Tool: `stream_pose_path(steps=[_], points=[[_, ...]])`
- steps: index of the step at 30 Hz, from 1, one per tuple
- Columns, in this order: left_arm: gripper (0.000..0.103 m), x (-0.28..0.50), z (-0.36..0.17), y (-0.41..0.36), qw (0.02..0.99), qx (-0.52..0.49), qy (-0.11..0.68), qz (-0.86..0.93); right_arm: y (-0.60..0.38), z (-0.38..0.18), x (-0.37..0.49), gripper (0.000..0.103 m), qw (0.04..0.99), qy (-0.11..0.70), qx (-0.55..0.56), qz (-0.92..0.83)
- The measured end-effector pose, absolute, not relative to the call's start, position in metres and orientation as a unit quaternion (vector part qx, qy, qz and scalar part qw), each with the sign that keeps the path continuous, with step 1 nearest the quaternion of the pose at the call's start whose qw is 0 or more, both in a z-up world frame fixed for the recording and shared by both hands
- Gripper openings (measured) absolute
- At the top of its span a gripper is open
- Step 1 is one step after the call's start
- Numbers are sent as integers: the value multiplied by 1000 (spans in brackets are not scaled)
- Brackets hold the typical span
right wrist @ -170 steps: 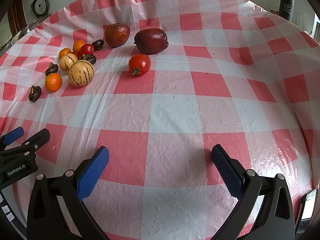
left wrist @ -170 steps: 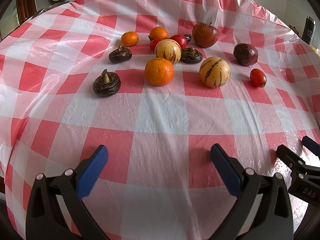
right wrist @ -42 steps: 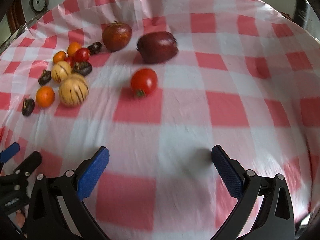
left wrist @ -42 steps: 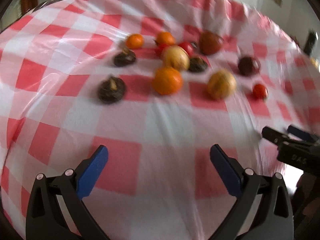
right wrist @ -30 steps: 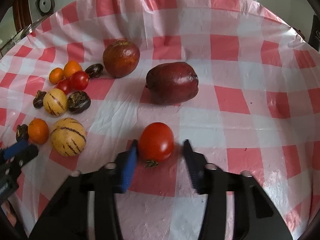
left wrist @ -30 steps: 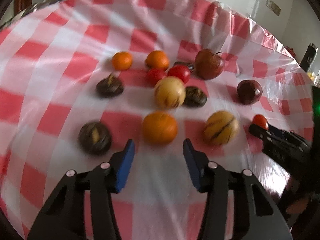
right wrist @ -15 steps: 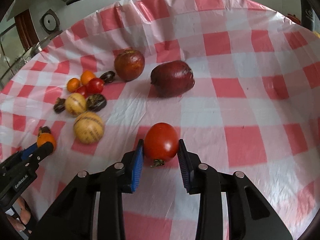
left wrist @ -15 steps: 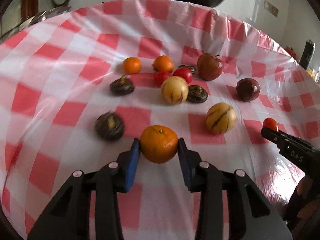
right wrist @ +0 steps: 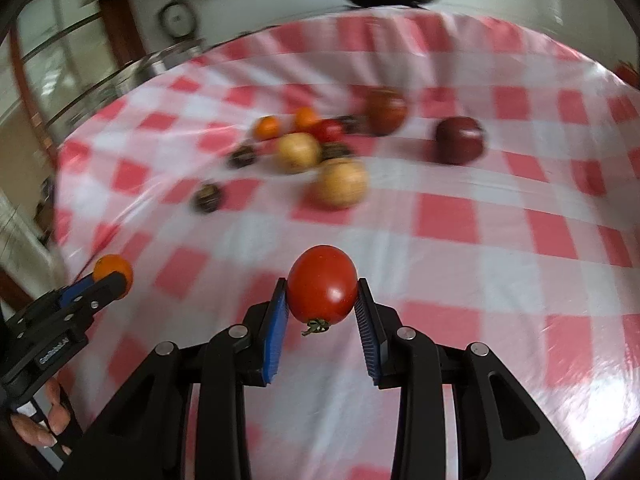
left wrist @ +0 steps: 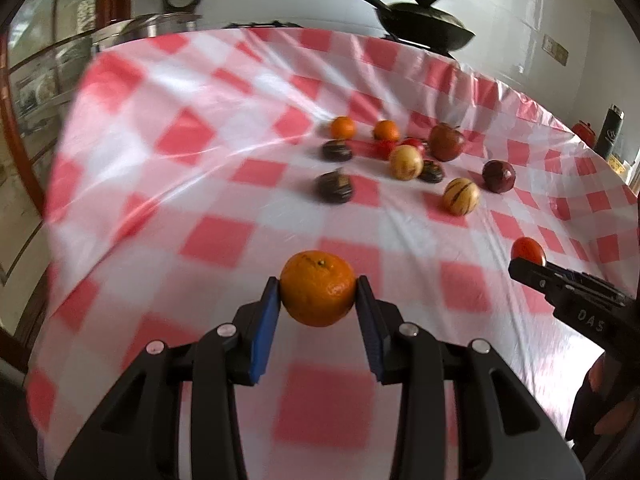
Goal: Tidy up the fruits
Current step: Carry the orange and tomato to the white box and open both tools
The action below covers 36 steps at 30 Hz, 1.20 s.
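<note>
Carry step, both picks made: left gripper (left wrist: pixel 318 300) clenched on the orange (left wrist: pixel 318 288), lower centre of the left view; right gripper (right wrist: pixel 322 300) clamped on the tomato (right wrist: pixel 322 284), lower centre of the right view. Both fruits apparently lifted off the checked tablecloth (left wrist: pixel 224 240), remaining fruit clustered upper right. Next, probably: a sorting spot for each, none visible so far, then a gentle set-down

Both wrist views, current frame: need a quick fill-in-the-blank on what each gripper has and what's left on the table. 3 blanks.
1. The left gripper is shut on an ____.
2. The right gripper is shut on a ____, stem end facing down.
3. On the checked tablecloth, the number of pale striped melons left is ____.

Missing words: orange; tomato; two
</note>
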State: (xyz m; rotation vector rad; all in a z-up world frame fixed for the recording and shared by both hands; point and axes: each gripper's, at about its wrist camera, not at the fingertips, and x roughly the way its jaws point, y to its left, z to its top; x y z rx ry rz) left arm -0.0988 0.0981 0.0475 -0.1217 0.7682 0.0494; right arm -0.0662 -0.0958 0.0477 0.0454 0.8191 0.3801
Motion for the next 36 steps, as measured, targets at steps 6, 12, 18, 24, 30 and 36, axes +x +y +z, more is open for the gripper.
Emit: stream_pose_path(steps=[6,12,18,24,30,36], points=[[39,-167,52,151,926,-69,366,62,-27,64,-121,34,887,379,-31,263],[39,-236,46,195,923,-71,366,99,42,70,-177,34,866,364,-86,333],[39,-313,27,254,909,-121,368,155,112,62,-243,34,828,345,-159,412],[39,-371,-12,301,881,-162,387,218,182,29,-320,34,762,327,-263,494],[39,-397,-67,330,848,-201,425,245,230,-36,-369,34,690,346,-358,526],[39,-405,-115,339,816,-212,470,262,252,-95,-379,34,648,379,-422,508]])
